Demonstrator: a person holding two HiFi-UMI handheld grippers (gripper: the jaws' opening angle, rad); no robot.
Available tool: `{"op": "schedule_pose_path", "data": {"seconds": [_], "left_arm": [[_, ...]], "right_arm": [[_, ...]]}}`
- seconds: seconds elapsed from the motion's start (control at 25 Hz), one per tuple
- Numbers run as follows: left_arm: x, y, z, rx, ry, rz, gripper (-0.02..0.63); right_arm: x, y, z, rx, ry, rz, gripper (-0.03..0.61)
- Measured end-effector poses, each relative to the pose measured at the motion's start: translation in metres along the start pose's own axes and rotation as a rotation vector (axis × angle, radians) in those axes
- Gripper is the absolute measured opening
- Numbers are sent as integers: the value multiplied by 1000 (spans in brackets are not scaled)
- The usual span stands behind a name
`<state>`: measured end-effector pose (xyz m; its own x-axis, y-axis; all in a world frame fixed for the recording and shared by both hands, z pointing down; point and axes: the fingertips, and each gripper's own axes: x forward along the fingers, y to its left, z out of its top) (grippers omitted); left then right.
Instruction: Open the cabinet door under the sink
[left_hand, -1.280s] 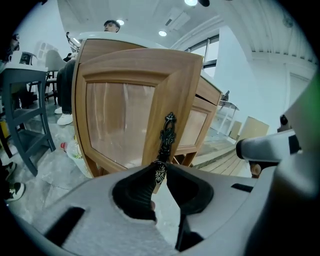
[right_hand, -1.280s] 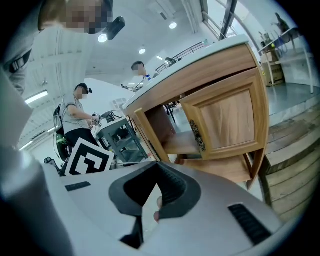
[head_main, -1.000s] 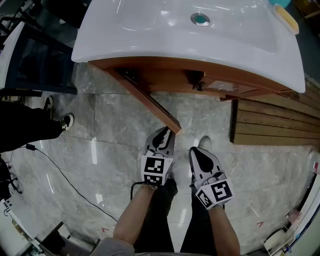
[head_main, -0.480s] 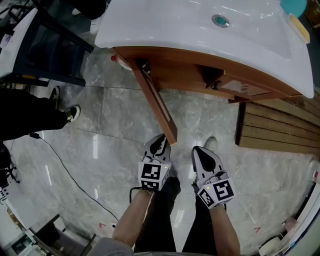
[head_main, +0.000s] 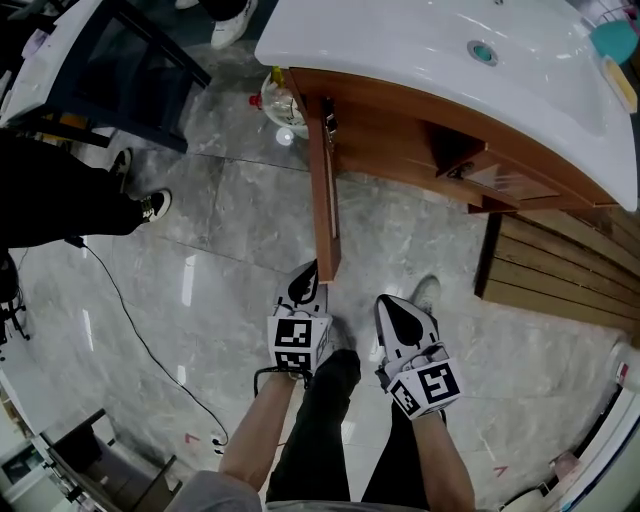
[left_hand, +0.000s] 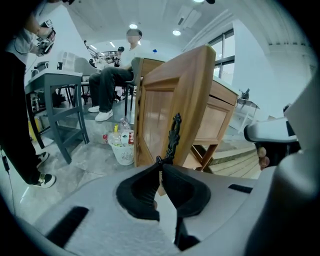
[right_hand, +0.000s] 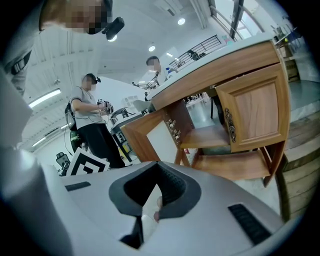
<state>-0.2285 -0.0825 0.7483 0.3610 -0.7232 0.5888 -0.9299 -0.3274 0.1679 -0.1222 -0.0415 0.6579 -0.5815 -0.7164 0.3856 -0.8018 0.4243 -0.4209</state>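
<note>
Gripping: left hand-held gripper (left_hand: 160, 162), jaws just closed further, pinches lower end of door handle (left_hand: 173, 137) | cabinet door (head_main: 324, 190) stands open under sink (head_main: 400, 45) | right hand-held gripper (right_hand: 157, 163) clenched, empty

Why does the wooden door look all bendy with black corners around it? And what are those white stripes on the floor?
Left gripper view: the wide-angle lens bends the cabinet door and darkens the corners. Right gripper view: same rounding, plus glare from ceiling lights. Head view: the stripes are lamps reflecting off the shiny floor.
</note>
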Motion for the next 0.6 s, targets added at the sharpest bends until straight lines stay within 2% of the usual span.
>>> {"op": "schedule_pose_path", "data": {"seconds": [0.28,0.52,0.6], "left_arm": [[-12,32,-2,-70,11,80,19],[-26,59,1,-90,26,158,8],[-36,60,7,-83,15,161,6]], "right_arm": [[-3,18,3,-21,-3,10,9],[-10,29,11,-26,-10,-4,8],[-11,36,16,-30,-14,-6,9]]}}
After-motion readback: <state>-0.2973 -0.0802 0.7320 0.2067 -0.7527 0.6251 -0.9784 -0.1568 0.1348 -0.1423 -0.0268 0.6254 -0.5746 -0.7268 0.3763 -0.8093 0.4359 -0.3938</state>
